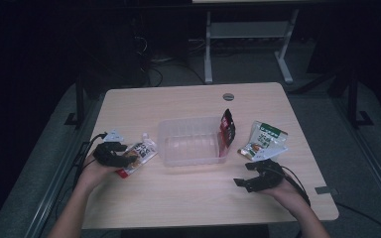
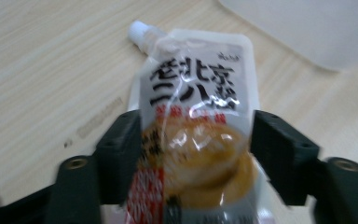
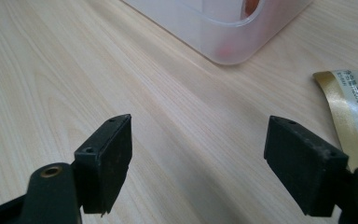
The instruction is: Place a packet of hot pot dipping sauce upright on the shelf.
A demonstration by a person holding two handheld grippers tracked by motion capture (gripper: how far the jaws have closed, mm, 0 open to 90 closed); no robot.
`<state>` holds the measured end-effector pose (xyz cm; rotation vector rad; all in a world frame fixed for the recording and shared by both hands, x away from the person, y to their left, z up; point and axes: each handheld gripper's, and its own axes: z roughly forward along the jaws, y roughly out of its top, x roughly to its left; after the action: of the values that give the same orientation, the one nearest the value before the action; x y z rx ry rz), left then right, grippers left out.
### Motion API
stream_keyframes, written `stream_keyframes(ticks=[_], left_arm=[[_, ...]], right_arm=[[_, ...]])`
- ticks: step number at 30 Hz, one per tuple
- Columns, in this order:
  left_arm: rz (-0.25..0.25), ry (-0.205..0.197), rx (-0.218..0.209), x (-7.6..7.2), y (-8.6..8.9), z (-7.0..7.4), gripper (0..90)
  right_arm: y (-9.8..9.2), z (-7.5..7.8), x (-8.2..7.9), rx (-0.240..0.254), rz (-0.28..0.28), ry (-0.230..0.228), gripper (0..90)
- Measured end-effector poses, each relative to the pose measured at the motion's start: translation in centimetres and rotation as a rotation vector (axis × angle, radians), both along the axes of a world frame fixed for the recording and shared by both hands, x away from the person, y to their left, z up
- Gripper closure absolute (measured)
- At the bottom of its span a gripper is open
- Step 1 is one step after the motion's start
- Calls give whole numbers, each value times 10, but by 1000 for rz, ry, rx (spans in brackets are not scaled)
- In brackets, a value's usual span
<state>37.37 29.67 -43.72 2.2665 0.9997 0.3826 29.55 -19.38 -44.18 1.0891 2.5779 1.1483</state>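
left hand-held gripper (image 2: 196, 154) | jaws wide, straddling sauce pouch (image 2: 196, 140) left of bin (image 1: 191, 141), not clamped | soft, slippery; I pinch mid-body below spout

Seen from above the near edge in the high view, facing forward and down over the whole table (image 1: 193, 193), with floor beyond. Looking close and low along the left gripper (image 2: 196, 140) jaws at the pouch (image 2: 193, 107), a tub (image 2: 307, 28) corner behind. Likewise close along the right gripper (image 3: 198, 154) jaws toward that same tub (image 3: 223, 28), shared with the high view (image 1: 188, 141), green packet (image 3: 354, 116) at the edge.
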Motion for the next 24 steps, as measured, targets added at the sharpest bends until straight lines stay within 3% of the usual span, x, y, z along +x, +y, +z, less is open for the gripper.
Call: stream_keyframes(ticks=[3,7,8,11,14,18,24], left_arm=[[24,22,-27,9,-2,-2,413],[27,27,-28,11,0,-3,677],[33,21,-31,11,3,-1,677],[65,16,-50,11,9,3,874],[109,23,-19,18,12,-3,896],[115,43,-17,24,12,-11,897],[62,71,-25,22,10,-12,898]], right_arm=[[-2,0,0,-1,-4,2,229],[-3,0,0,1,-10,0,233],[-3,0,0,-1,-9,0,233],[-3,0,0,-5,-8,0,234],[-1,0,0,-10,0,-3,235],[0,0,0,-13,0,2,236],[-4,0,0,-7,-10,-2,236]])
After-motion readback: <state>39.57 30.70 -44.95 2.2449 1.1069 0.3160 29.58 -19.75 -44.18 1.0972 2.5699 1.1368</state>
